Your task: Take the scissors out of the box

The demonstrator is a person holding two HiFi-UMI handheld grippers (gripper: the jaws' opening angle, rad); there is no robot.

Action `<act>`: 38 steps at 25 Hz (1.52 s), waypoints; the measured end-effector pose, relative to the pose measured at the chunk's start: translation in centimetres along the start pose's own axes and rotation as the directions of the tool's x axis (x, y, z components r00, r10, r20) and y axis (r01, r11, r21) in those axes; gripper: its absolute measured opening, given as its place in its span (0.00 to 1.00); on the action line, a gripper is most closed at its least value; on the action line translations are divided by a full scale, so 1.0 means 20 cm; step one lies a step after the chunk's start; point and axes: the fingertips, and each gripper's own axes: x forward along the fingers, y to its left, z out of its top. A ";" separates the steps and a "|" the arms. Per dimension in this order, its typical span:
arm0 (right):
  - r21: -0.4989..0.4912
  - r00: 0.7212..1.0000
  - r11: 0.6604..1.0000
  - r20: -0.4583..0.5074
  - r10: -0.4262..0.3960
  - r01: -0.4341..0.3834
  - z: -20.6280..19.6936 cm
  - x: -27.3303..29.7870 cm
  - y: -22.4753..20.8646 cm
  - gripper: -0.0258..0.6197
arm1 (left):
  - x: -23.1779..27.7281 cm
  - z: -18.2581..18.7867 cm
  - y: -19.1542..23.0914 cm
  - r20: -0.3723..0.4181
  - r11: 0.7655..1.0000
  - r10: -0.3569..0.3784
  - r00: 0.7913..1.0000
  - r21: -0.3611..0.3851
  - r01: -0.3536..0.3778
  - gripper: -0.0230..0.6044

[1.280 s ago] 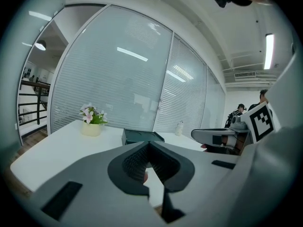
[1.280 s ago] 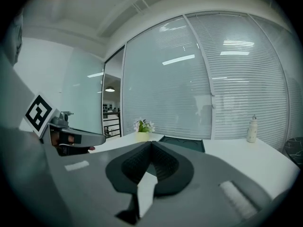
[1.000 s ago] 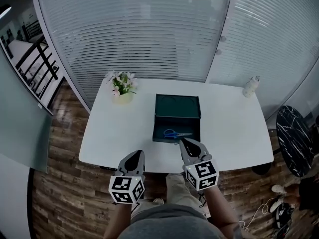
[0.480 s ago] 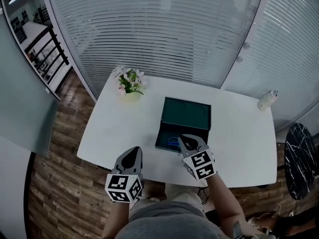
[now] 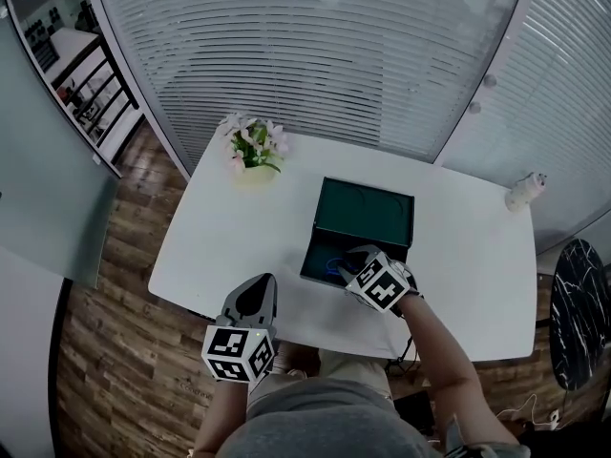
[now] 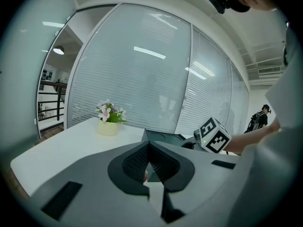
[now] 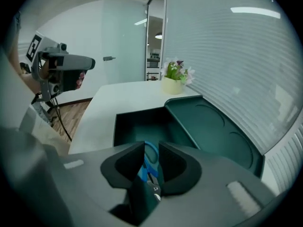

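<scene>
A dark green box (image 5: 325, 273) lies open on the white table (image 5: 229, 246), its lid (image 5: 366, 218) folded back. Blue-handled scissors (image 5: 331, 264) lie in the tray. My right gripper (image 5: 355, 255) points steeply down into the tray's near end. Its jaws have just been opening and stand apart. In the right gripper view the scissors' blue handle (image 7: 152, 156) shows in the gap of the right gripper (image 7: 151, 144), with no pad pressing on it. My left gripper (image 5: 256, 295) hangs at the table's near edge, left of the box, with its jaws together and nothing in them (image 6: 148, 148).
A small pot of pink flowers (image 5: 254, 156) stands at the table's far left corner. A small white bottle (image 5: 526, 191) stands at the far right corner. Glass walls with blinds close off the far side. A dark round side table (image 5: 579, 313) stands on the wood floor at the right.
My right gripper has moved forward and down from the table's near edge into the box and tipped steeply downward. Its jaws have parted. The left gripper has shifted slightly.
</scene>
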 end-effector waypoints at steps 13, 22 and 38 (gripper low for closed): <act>-0.192 0.936 0.941 -0.274 0.222 -0.280 -0.13 0.18 0.10 0.24 | 0.02 0.00 0.02 0.007 1.000 0.020 1.000 -0.007 -0.020 0.05; -0.230 0.918 0.920 -0.320 0.236 -0.317 -0.13 0.17 0.15 0.24 | 0.02 0.02 0.02 0.020 0.999 0.030 0.999 -0.010 -0.030 0.05; -0.162 0.984 0.980 -0.157 0.087 -0.113 -0.05 0.06 0.13 0.18 | -0.12 0.01 -0.06 0.017 0.999 -0.031 0.999 0.012 0.031 0.05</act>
